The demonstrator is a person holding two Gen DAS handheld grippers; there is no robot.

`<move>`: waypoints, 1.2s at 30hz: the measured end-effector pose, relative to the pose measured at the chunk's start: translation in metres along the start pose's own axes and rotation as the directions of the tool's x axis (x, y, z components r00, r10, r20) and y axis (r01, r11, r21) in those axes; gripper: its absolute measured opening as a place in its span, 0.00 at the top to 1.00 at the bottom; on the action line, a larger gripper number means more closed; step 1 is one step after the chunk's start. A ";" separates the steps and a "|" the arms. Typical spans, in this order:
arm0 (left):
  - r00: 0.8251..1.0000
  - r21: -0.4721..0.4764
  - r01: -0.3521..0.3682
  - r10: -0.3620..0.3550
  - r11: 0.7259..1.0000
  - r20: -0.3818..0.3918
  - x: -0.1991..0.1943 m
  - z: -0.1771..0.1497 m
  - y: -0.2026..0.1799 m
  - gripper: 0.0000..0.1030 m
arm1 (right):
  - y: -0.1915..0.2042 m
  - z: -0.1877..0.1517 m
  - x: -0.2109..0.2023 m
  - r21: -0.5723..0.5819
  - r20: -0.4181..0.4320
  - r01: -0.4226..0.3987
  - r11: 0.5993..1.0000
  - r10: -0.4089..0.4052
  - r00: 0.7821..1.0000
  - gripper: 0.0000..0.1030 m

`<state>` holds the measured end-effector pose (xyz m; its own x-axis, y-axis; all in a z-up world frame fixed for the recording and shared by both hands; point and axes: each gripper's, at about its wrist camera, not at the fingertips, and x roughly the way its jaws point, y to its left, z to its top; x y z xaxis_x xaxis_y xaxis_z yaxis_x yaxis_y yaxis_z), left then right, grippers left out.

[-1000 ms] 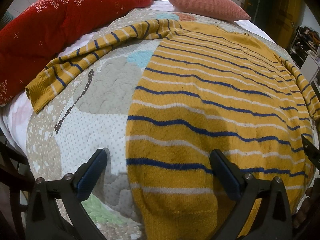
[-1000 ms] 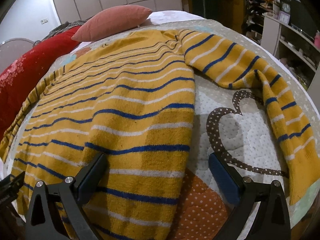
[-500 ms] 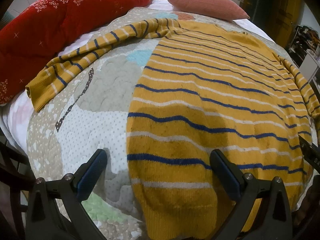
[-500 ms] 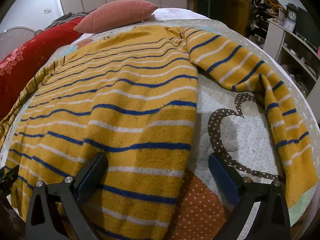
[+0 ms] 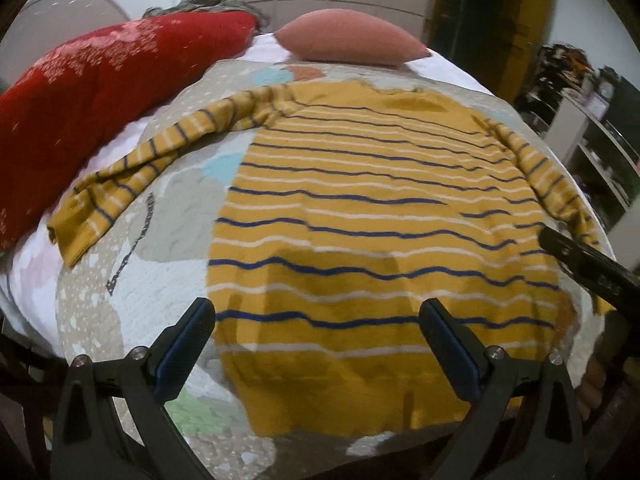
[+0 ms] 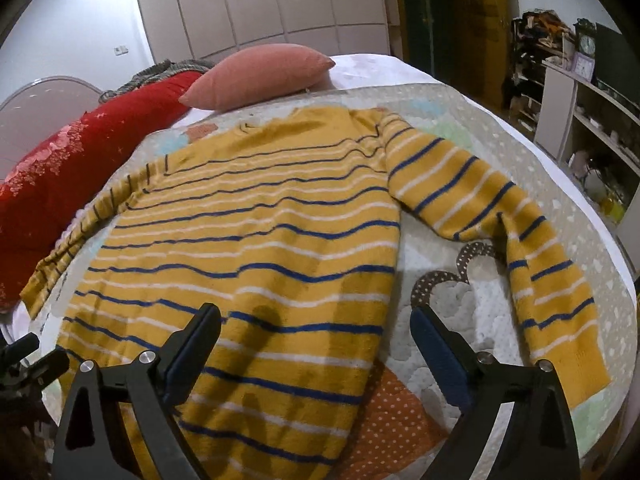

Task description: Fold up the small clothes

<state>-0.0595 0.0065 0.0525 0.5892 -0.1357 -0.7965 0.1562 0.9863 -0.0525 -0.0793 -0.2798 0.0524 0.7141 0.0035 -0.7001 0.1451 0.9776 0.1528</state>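
Observation:
A yellow sweater (image 5: 368, 216) with blue and white stripes lies spread flat on a patterned quilt (image 5: 160, 280), hem toward me; it also shows in the right wrist view (image 6: 260, 248). Its left sleeve (image 5: 132, 176) stretches out to the left, its right sleeve (image 6: 520, 248) bends down the right side. My left gripper (image 5: 318, 332) is open and empty above the hem's left part. My right gripper (image 6: 316, 336) is open and empty above the hem's right part. The right gripper's finger (image 5: 580, 260) shows at the left view's right edge.
A red blanket (image 5: 88, 112) lies along the bed's left side and a pink pillow (image 6: 260, 76) at its head. Shelves with clutter (image 6: 592, 128) stand to the right of the bed. Wardrobe doors (image 6: 260, 0) are behind.
Both grippers have pulled back and risen from the sweater, so more of it and the room shows. Both stay open and the sweater lies as before.

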 end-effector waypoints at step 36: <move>0.988 -0.234 -0.154 0.142 0.960 -0.065 0.095 0.066 0.281 0.62 | 0.022 -0.004 0.014 -0.073 -0.056 0.035 0.997 -0.039 0.998 0.05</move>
<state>0.0930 0.2644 0.0022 0.5528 0.0125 -0.8332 -0.1264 0.9896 -0.0689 -0.0690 -0.2578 0.0435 0.6682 -0.0230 -0.7436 0.1198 0.9898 0.0770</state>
